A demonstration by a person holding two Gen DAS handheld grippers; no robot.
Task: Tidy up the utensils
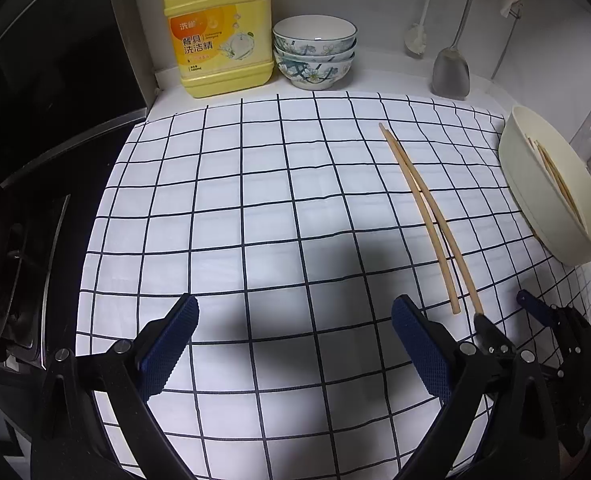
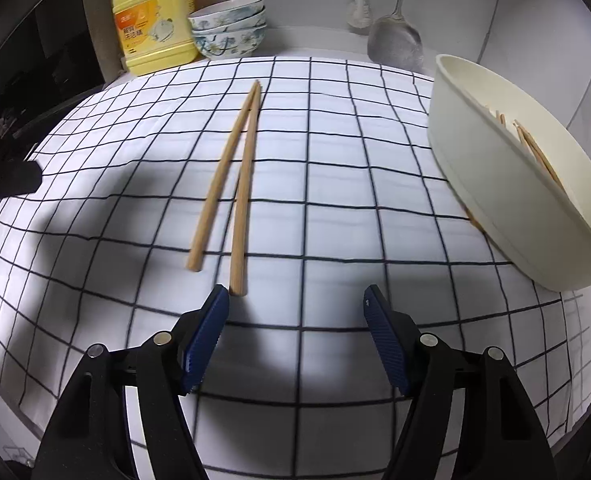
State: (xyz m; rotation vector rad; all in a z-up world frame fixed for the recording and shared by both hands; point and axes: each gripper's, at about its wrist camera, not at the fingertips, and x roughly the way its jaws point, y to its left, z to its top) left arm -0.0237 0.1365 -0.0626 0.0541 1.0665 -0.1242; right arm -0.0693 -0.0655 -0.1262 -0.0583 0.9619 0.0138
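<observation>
Nearest the right wrist camera, the right tool (image 2: 296, 292) hangs low over the checked cloth (image 2: 335, 184) with its two blue-padded fingers spread wide and nothing between them; the near end of one chopstick lies just beside the tip of its left finger, though whether they touch cannot be told. The left tool (image 1: 295, 308) likewise stands wide open and empty above the cloth (image 1: 255, 200), casting a dark shadow on it, and the right tool (image 1: 507, 320) shows at the lower right of the left wrist view, close to the chopsticks' near ends. The pair of wooden chopsticks (image 2: 231, 184) lies flat on the cloth, the far tips meeting and the near ends spread apart in a narrow V; in the left wrist view the same chopsticks (image 1: 419, 216) run along the right side of the cloth. To the right of them a cream oval tray (image 2: 495, 184) sits at the cloth's edge, with more chopsticks (image 2: 535, 156) lying inside it; the tray (image 1: 535, 200) shows the same in the left wrist view. Farther back, past the cloth on the white counter (image 1: 375, 80), stand a yellow dish soap jug (image 1: 219, 36) and, just beside it, a stack of three floral bowls (image 1: 314, 54). At the back wall a metal spatula (image 1: 451, 68) and a white-handled brush (image 1: 417, 40) hang, the spatula's blade reaching down near the counter.
</observation>
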